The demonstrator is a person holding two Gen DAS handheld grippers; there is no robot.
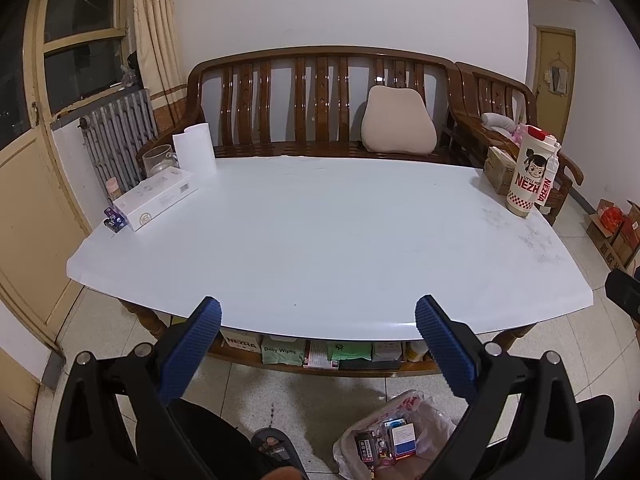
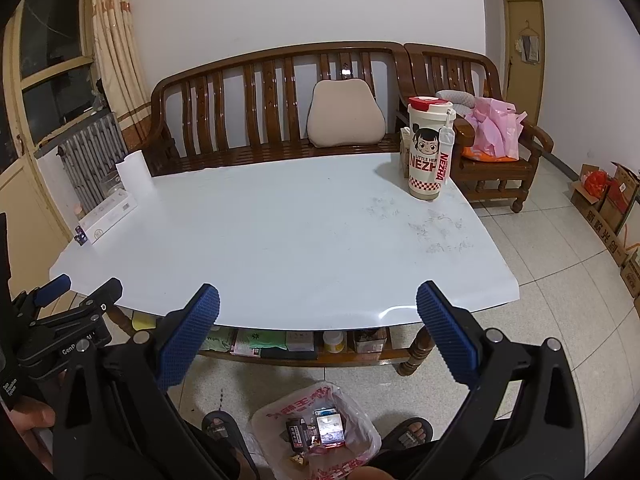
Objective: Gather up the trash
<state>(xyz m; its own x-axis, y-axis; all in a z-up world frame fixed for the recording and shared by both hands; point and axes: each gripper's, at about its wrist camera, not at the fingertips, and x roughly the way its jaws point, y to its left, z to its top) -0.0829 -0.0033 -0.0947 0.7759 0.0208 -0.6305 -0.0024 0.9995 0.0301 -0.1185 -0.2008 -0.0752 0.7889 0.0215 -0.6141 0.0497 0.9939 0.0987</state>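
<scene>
A clear plastic trash bag (image 1: 394, 436) with red print stands open on the floor in front of the table, holding several small boxes and wrappers; it also shows in the right wrist view (image 2: 316, 430). My left gripper (image 1: 318, 320) is open and empty, held above the floor at the near edge of the white table (image 1: 320, 232). My right gripper (image 2: 318, 312) is open and empty, held the same way at the near edge of the table (image 2: 280, 232). The left gripper also shows at the left of the right wrist view (image 2: 86, 286).
On the table: a white box (image 1: 156, 198), a paper roll (image 1: 194, 148), a glass jar (image 1: 158, 158), small purple cubes (image 1: 114, 218) at left, a NEZHA cup (image 2: 428, 148) at right. A wooden bench (image 1: 320, 108) stands behind. Items fill the shelf below. Sandalled feet (image 2: 218, 426) flank the bag.
</scene>
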